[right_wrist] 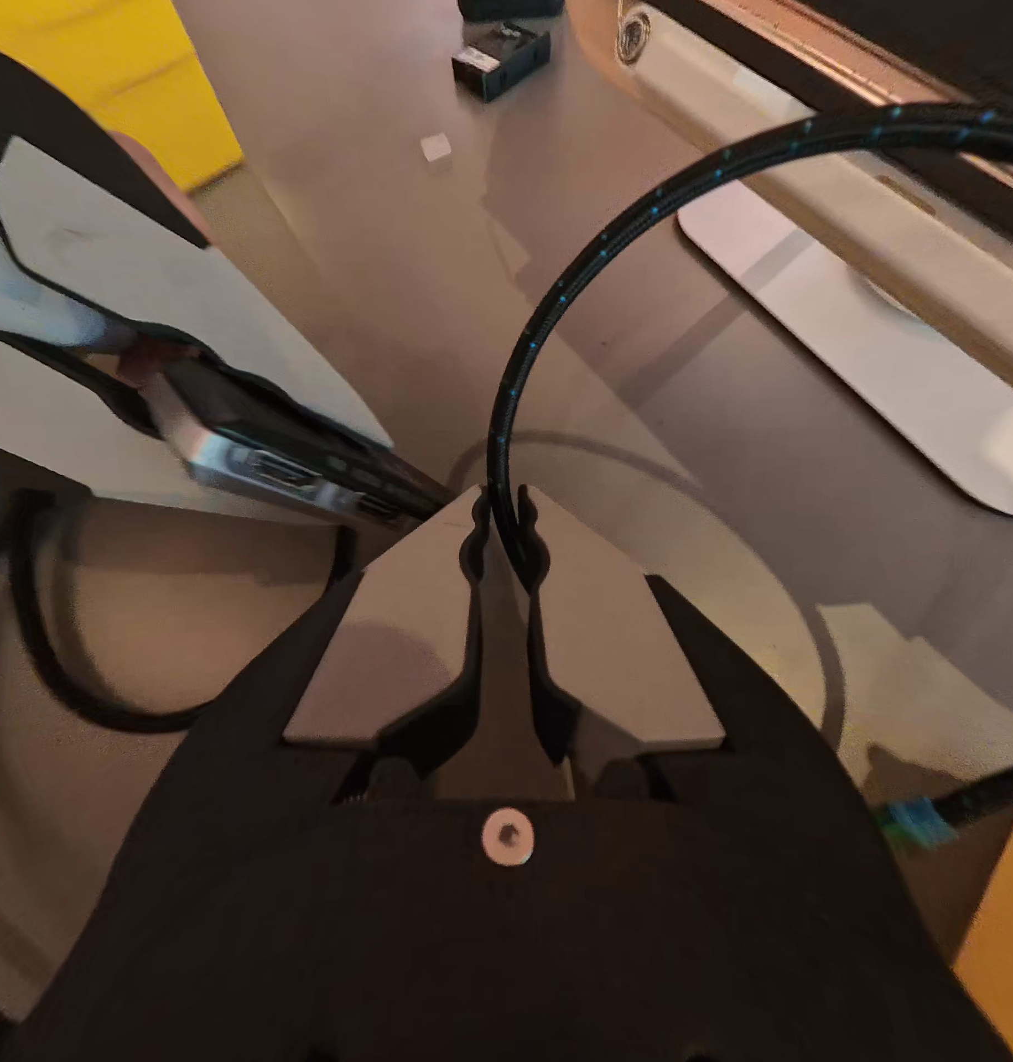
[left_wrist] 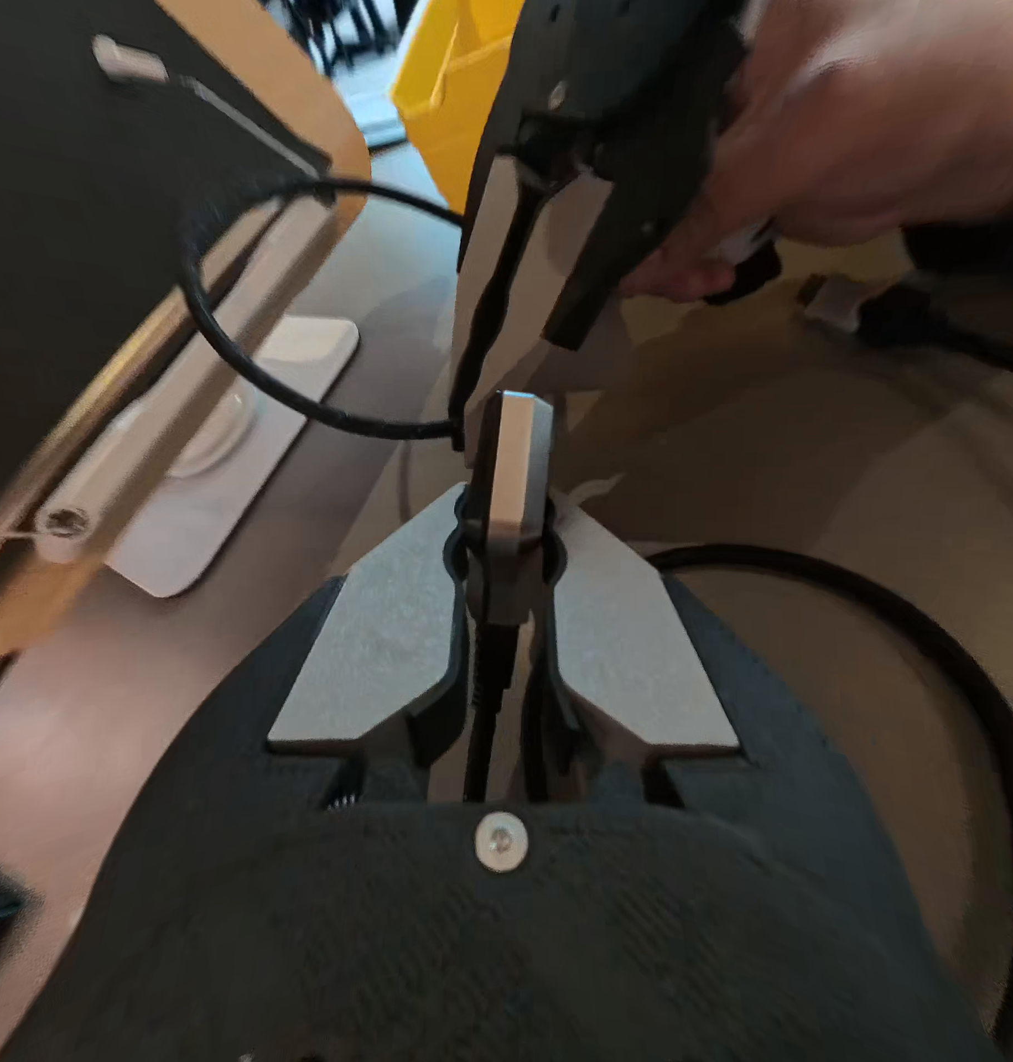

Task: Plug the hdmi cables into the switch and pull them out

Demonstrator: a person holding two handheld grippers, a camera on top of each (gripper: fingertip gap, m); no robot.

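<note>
Far left in the left wrist view there's a monitor [left_wrist: 119, 189], mostly cut off by the frame edge, with its pale stand base [left_wrist: 222, 460] on the brown table [left_wrist: 147, 718]. Center is the left gripper [left_wrist: 507, 551], clamped tight on the switch [left_wrist: 518, 471] — a slim grey metal box held on edge, its lower end buried between the fingers so you can't see how its own lead joins it. Just above hangs the right gripper [left_wrist: 463, 425], held by a blurry hand [left_wrist: 872, 143], pinching a thin black hdmi cable [left_wrist: 251, 368]; whether it touches the switch I can't tell. In the right wrist view the ports on the switch [right_wrist: 297, 465] are smeared by blur, and the right gripper [right_wrist: 501, 506] is nearly closed around the braided cable [right_wrist: 550, 299] — the plug itself is hidden. A yellow bin [right_wrist: 130, 74] sits cropped at the corner.
</note>
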